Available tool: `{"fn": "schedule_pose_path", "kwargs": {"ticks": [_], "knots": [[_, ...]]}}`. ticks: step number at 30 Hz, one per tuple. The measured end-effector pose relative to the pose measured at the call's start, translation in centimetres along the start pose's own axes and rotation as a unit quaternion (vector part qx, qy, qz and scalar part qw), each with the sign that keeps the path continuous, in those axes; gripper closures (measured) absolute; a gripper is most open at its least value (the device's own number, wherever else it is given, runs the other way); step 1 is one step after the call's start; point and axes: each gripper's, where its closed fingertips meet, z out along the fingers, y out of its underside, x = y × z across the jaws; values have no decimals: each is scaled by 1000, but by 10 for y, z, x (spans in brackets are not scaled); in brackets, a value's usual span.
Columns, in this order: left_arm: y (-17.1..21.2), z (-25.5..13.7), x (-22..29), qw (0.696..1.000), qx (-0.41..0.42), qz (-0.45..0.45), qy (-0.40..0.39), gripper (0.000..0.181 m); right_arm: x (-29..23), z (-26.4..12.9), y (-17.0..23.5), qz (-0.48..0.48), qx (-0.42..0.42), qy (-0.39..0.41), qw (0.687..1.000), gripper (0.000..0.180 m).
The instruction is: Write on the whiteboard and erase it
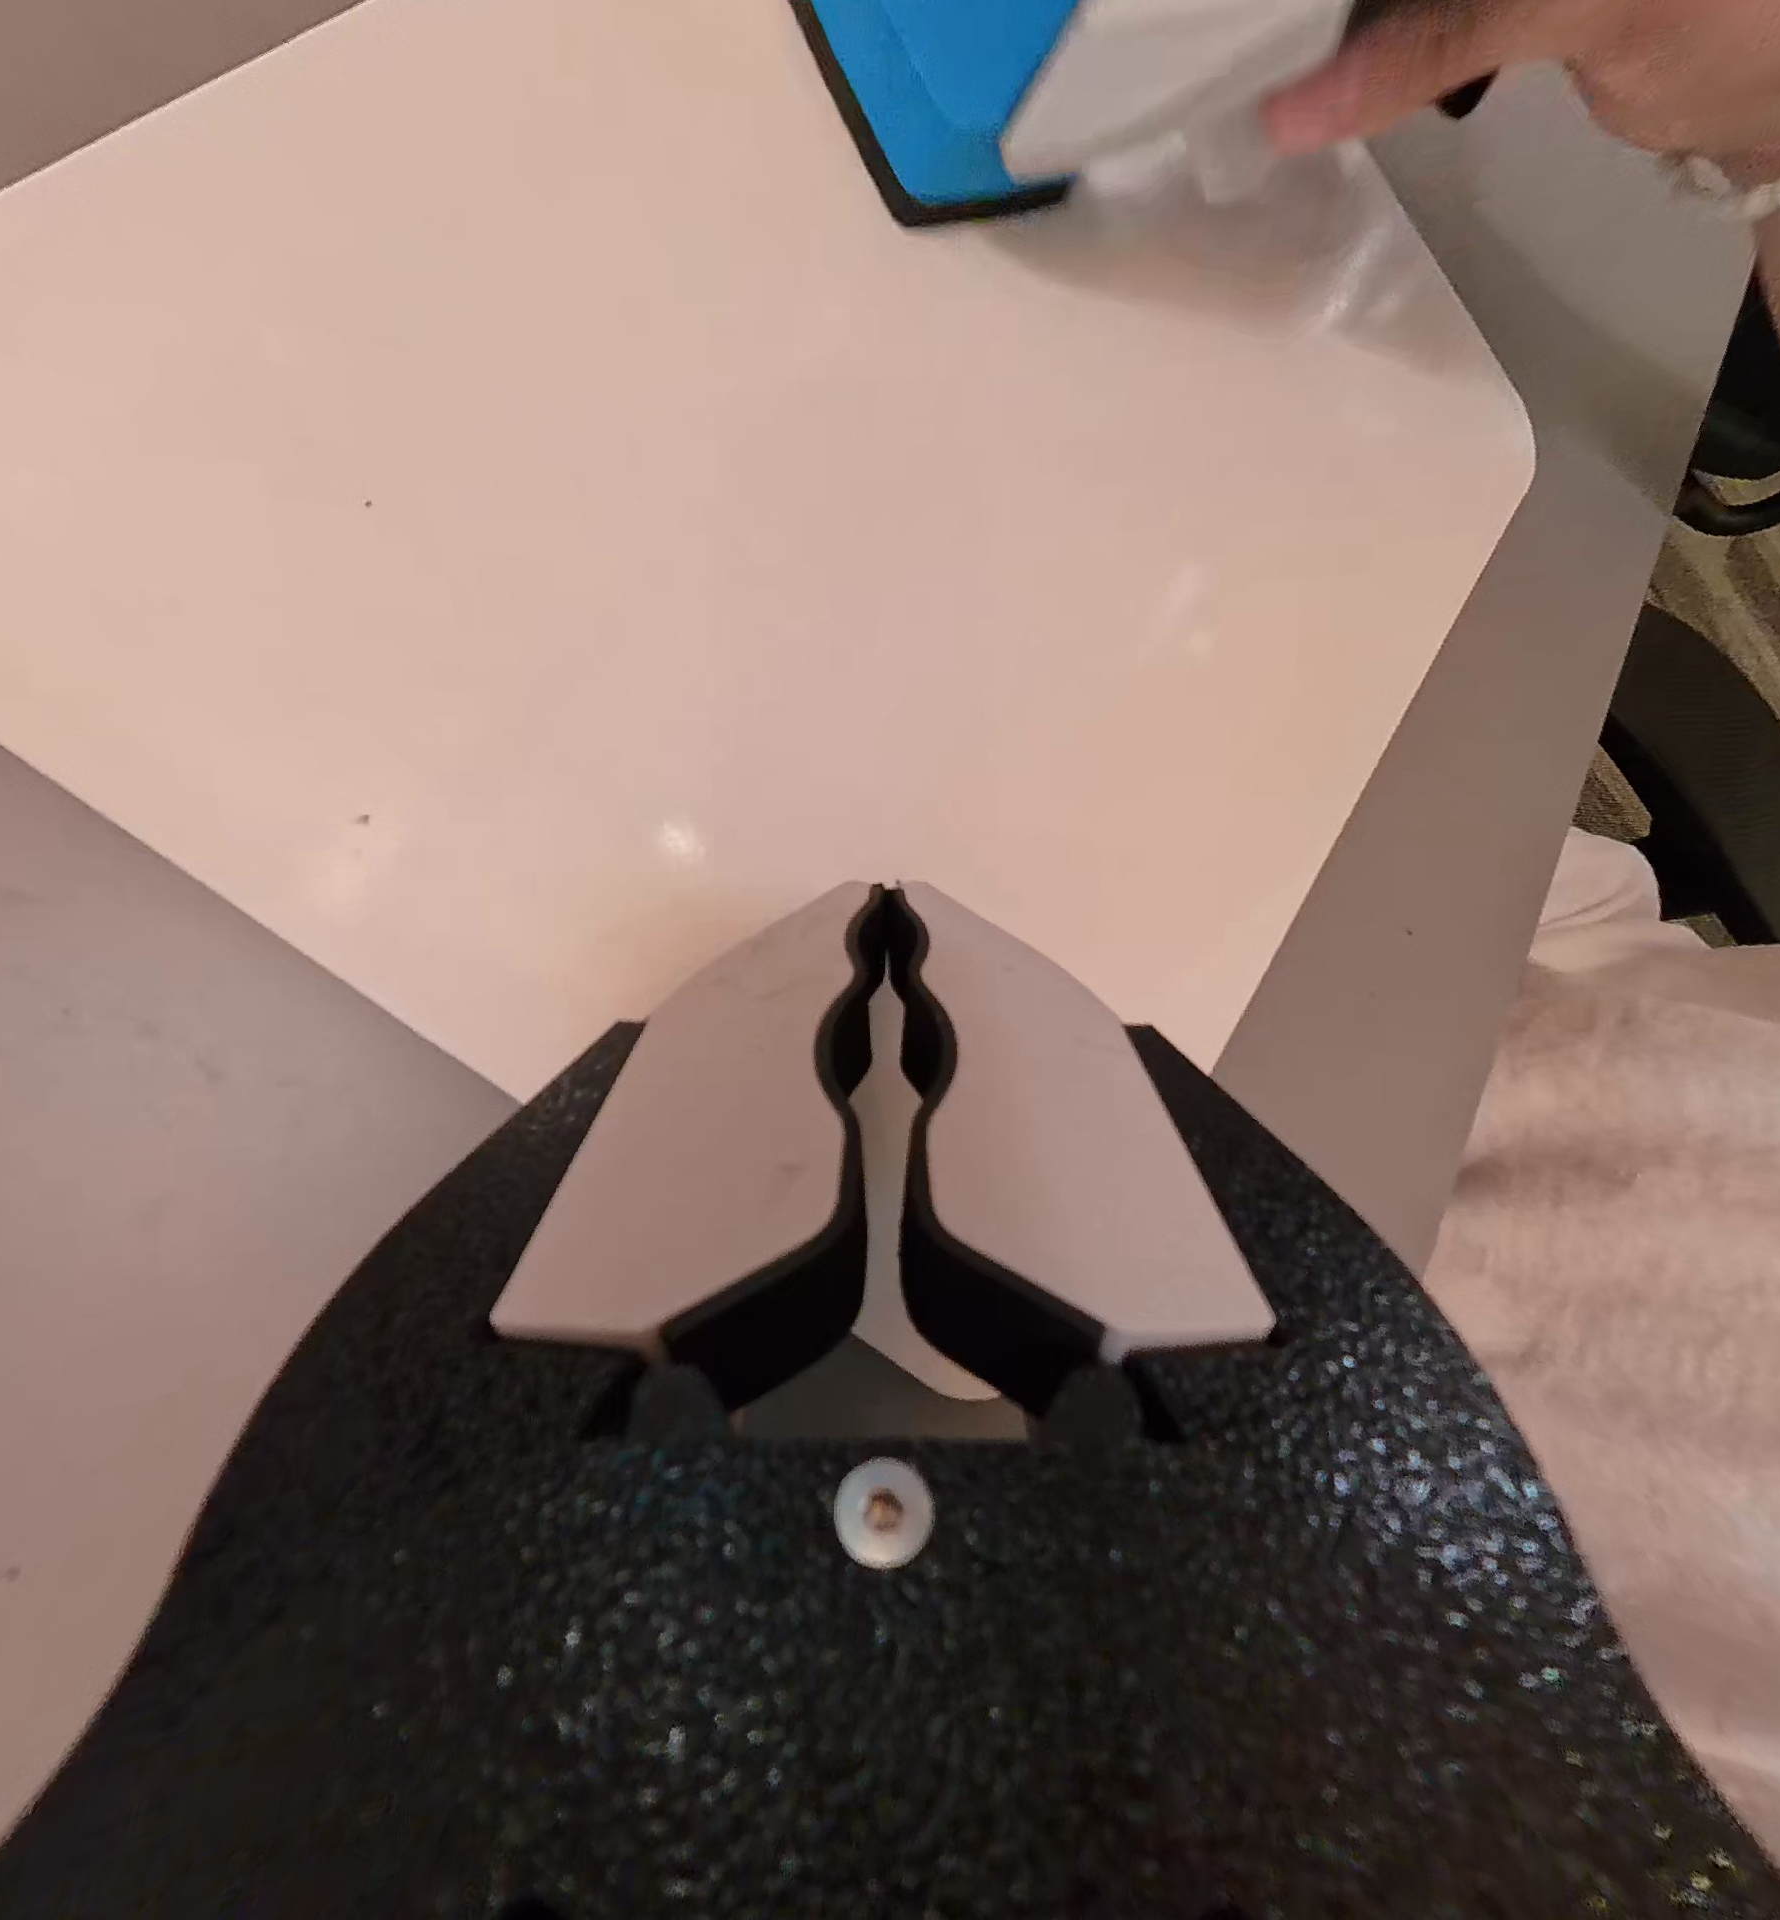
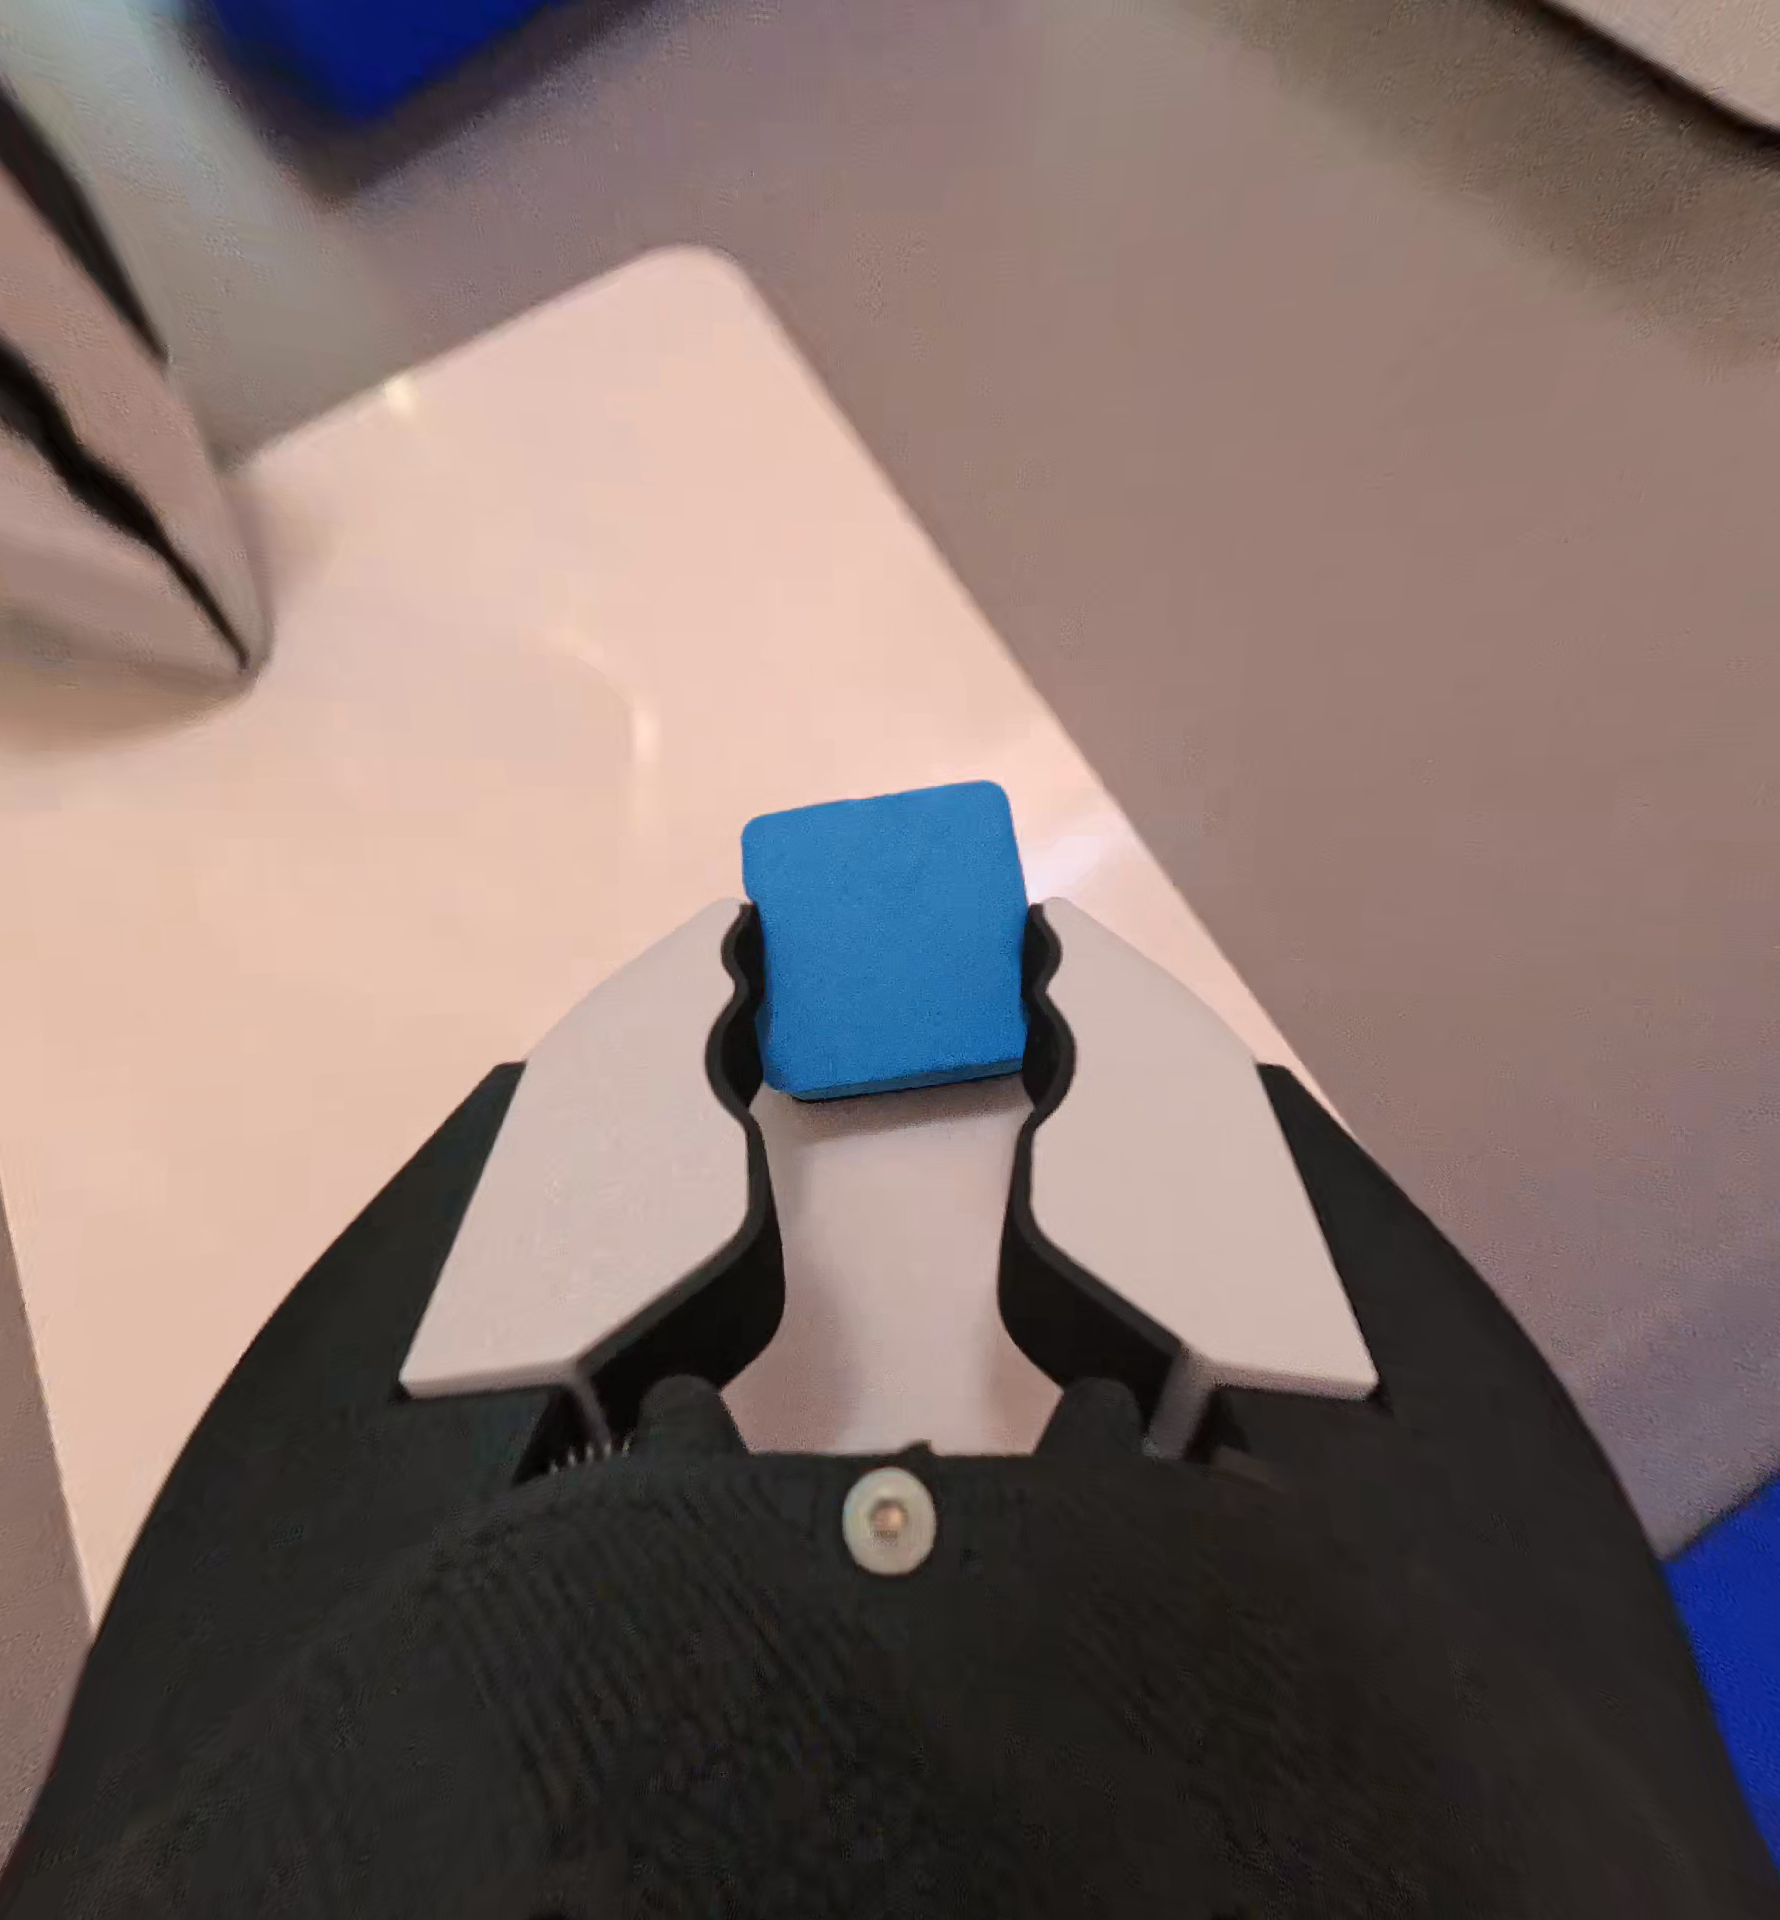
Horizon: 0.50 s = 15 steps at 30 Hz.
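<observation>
A white whiteboard [image 1: 657, 468] lies flat on the grey table; its surface [image 2: 450, 727] shows no marks. My right gripper [image 2: 888, 914] is shut on a blue eraser [image 2: 886, 935] with a black felt underside and holds it on the board near its right edge. The eraser [image 1: 927, 94] and the right gripper's fingers [image 1: 1156, 94] also show blurred at the top of the left wrist view. My left gripper [image 1: 888, 891] is shut and empty, with its tips over the board's near corner. It shows blurred at the left of the right wrist view [image 2: 231, 634].
The grey table [image 2: 1385, 520] surrounds the board. A person's hand with a bracelet [image 1: 1696, 125] is at the top right and a light sleeve [image 1: 1644, 1247] at the right. A blue object [image 2: 1769, 1662] sits at the lower right, another blue one [image 2: 346, 52] at the top left.
</observation>
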Motion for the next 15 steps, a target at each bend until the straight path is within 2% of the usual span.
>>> {"fn": "schedule_pose_path", "kwargs": {"ticks": [2,3,4,6,8,11,14,15], "knots": [[0,0,0,1000,2,-1,-3,181,5,3,-3,15,10,22,1000,131],[0,0,-1,1000,4,-1,-6,181,-12,6,-3,-30,1,-1,1000,131],[0,0,-1,1000,5,-1,-9,181,-40,8,-2,-57,0,-61,997,131],[1,-1,0,1000,5,0,-9,181,-49,3,4,-72,-18,-69,995,131],[1,-1,0,1000,6,1,-11,181,-13,-8,9,-21,-18,11,1000,131],[1,-1,-1,1000,9,3,-19,181,36,-32,22,68,20,136,988,131],[1,-2,-1,1000,13,5,-27,181,65,-54,31,78,9,253,964,131],[1,-2,-1,999,13,7,-28,181,69,-57,31,90,9,269,959,130]]}}
